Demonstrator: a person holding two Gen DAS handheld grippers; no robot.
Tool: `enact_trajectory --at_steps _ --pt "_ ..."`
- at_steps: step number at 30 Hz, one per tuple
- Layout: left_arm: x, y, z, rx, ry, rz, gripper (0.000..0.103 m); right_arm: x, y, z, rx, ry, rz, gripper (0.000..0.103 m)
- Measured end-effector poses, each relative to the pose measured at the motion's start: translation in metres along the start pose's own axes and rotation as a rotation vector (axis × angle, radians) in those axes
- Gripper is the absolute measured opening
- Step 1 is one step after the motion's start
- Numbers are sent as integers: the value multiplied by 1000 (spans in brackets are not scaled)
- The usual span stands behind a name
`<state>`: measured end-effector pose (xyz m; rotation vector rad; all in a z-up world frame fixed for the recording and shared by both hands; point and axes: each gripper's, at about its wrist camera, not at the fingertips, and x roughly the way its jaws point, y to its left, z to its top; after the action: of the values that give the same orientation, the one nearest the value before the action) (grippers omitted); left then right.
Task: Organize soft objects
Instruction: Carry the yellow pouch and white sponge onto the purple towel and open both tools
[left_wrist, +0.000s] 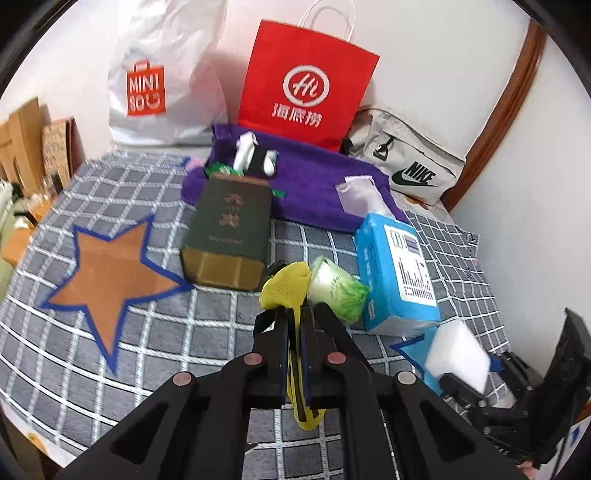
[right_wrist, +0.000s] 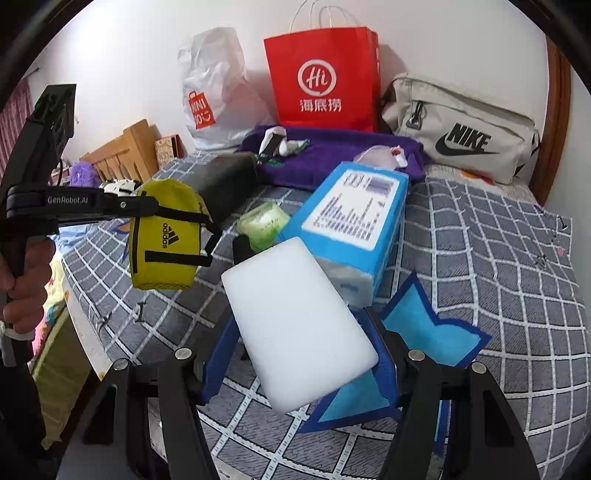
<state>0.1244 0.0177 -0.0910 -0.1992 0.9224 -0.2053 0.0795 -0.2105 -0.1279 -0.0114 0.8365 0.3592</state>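
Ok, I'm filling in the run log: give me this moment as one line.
left gripper: shut on yellow pouch | right gripper: shut on white sponge | both held above checked cloth

Bed with grey white-checked cover (left_wrist: 155, 321) carries: orange star patch (left_wrist: 110, 280), purple towel (left_wrist: 314, 181), dark green box (left_wrist: 229, 229), blue tissue pack (left_wrist: 399, 273), beige Nike bag (left_wrist: 413, 158).

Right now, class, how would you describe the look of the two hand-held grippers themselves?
Both are matte black plastic with angular cut-out linkages and round metal pivot pins. The right hand-held gripper has blue finger pads. The left hand-held gripper carries white "GenRobot.AI" lettering on its side and a pistol-style handle.
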Motion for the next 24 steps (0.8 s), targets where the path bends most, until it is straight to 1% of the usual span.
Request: enact_trajectory --at_steps 10,15,24 --pt "-27 -17 24 61 -80 33 6 -15 2 30 -14 -54 -13 65" --pt "-37 -27 39 98 -131 75 6 -16 -2 46 -17 -72 -14 65" --pt "-38 -30 69 105 -178 102 6 -8 -9 75 -32 -96 -26 65"
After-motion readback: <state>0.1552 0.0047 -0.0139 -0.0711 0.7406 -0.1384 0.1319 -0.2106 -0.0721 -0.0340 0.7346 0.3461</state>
